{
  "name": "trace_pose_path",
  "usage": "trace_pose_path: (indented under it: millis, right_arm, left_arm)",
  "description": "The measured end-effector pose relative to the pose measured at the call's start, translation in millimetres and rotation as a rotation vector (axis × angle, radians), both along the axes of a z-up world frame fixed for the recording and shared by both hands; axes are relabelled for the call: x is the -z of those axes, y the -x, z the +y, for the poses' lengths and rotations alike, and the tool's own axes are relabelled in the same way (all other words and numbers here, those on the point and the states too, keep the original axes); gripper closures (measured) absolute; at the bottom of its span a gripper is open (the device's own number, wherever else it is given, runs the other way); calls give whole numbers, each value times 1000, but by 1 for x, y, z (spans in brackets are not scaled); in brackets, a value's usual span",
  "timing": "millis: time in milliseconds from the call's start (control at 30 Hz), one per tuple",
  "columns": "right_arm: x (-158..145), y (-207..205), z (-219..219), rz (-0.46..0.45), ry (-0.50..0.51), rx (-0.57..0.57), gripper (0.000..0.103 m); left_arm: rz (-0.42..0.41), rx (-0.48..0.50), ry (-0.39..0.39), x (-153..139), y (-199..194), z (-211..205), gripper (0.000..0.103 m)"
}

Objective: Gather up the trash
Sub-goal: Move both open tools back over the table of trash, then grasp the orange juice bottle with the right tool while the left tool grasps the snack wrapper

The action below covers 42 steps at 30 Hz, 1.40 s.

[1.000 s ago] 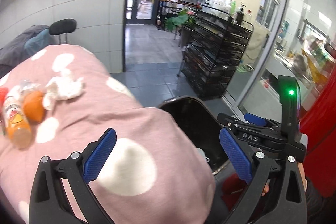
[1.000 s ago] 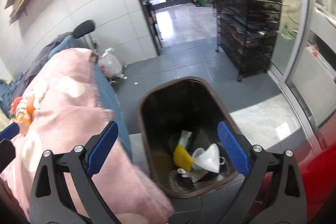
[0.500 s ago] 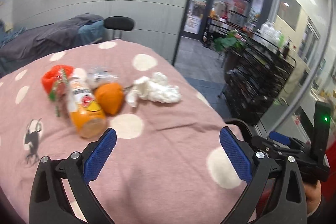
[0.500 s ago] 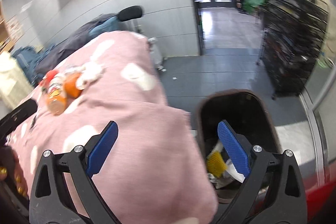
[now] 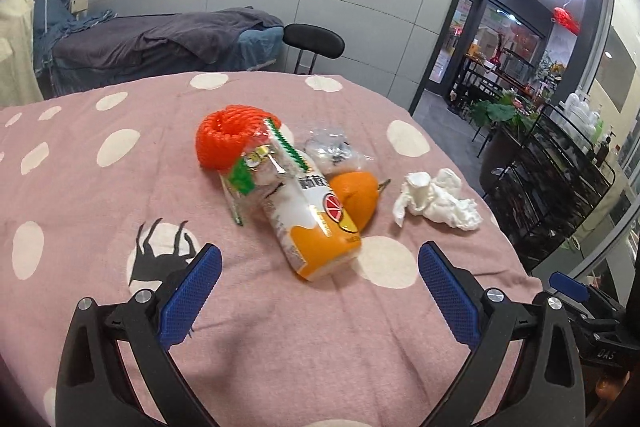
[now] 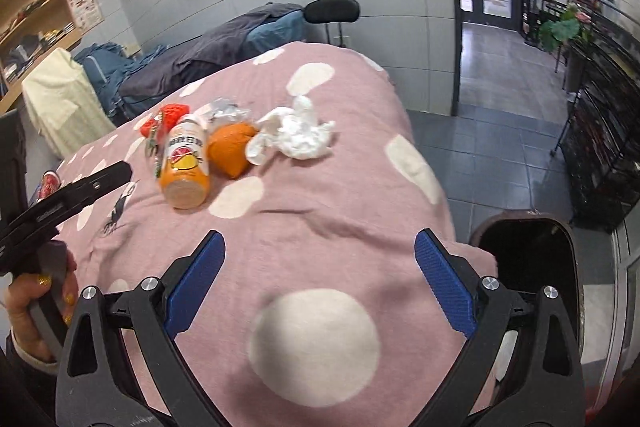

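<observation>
You are holding both the left gripper and right gripper wide apart, empty, facing one bottle, one orange, one tissue wad; only the right wrist view is showing the bin.

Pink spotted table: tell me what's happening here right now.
A person holds a claw in each hand and is clearing trash. Both the left claw and the right claw are open and empty, hovering over the pink cloth. A juice bottle, an orange, a red foam net, a snack wrapper and a crumpled tissue lie there untouched. The trash bin stands at the table's right edge.
</observation>
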State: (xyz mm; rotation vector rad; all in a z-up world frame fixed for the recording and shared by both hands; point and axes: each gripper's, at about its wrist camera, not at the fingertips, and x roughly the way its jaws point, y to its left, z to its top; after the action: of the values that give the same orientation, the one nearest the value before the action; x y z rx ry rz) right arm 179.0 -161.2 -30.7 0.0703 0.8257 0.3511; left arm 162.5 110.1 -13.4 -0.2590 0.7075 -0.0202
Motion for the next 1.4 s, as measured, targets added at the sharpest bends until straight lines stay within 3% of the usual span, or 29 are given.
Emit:
trace_pose_path:
  millis: [200,400,500,633,767,1067,1233,1400]
  right_arm:
    - [-5,-7,28,-9,18,-63,9]
    - [-7,-11,45,-9,34,-104,9]
    - [-8,-16,51,6,28,-123,9]
    - [-10,-24,63,21,22,-164,9]
    - [-10,-37,89,55,4,-270,9]
    - [6,-78,169,148,36,-464,9]
    - [21,-101,203,195,93,-487,18]
    - [39,-122,229,232,164,-467,19]
  left_arm:
    - [36,-35,48,5,-25,30,7]
    - [70,0,28,8,-61,23,10]
    - [89,-23,29,14,-76,26,22]
    - [92,-60,59,19,-77,37,53]
    - [76,-111,119,18,-65,59,71]
    - [-10,-168,137,2,-26,75,84]
    - [-39,-173,167,-3,-8,81,85]
    - [-52,-173,192,-3,0,83,85]
